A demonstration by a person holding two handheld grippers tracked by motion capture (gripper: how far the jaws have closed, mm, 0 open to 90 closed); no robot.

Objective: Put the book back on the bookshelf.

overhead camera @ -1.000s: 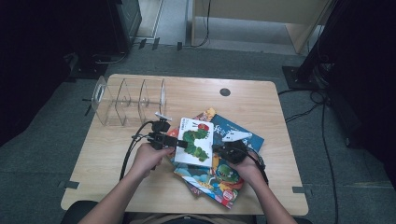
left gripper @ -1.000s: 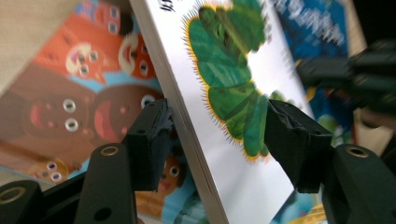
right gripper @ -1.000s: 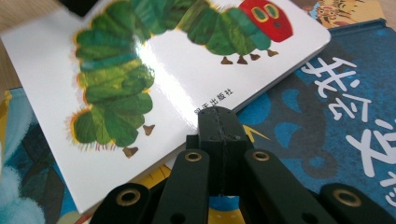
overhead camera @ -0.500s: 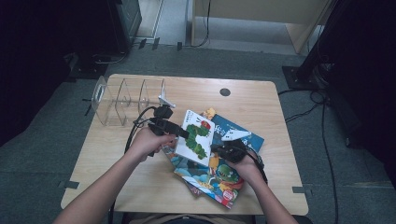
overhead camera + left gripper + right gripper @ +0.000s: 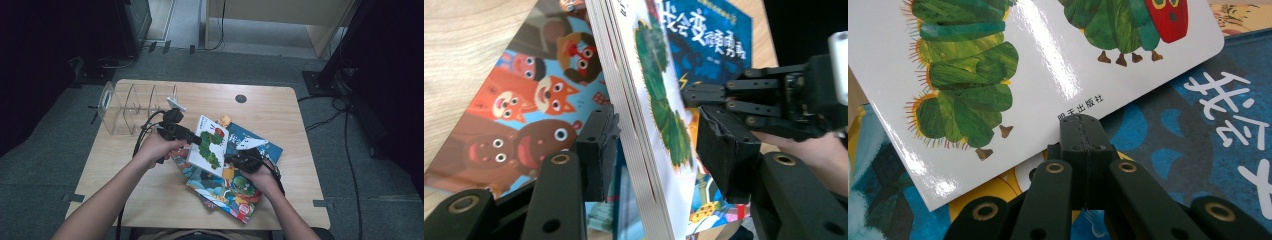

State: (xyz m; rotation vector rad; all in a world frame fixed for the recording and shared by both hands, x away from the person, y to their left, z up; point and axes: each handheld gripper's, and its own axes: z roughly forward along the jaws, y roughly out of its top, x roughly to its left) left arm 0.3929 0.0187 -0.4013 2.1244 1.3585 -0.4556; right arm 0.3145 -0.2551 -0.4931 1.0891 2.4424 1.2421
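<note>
Straddling the spine edge of the white caterpillar board book [image 5: 651, 125], the left gripper [image 5: 659, 145] has one jaw pad against the back of the book and the other over its cover; the jaws have just been closing, with the book between them, and from the left gripper view the cover-side pad looks to be touching, though the blur leaves it uncertain whether both pads press firmly. In the high view that book [image 5: 209, 145] stands tilted up on its edge above a spread pile of picture books [image 5: 225, 187] on the wooden table [image 5: 265, 107], with the left gripper [image 5: 192, 140] at its left side. The right gripper [image 5: 235, 161] sits just beside the book's lower right edge, its jaws pressed together with nothing between them; in the right gripper view their tips [image 5: 1081, 132] lie at the white cover's lower edge, over the blue book [image 5: 1198, 130] beneath. A clear plastic rack [image 5: 132, 107] stands well apart at the table's far left
</note>
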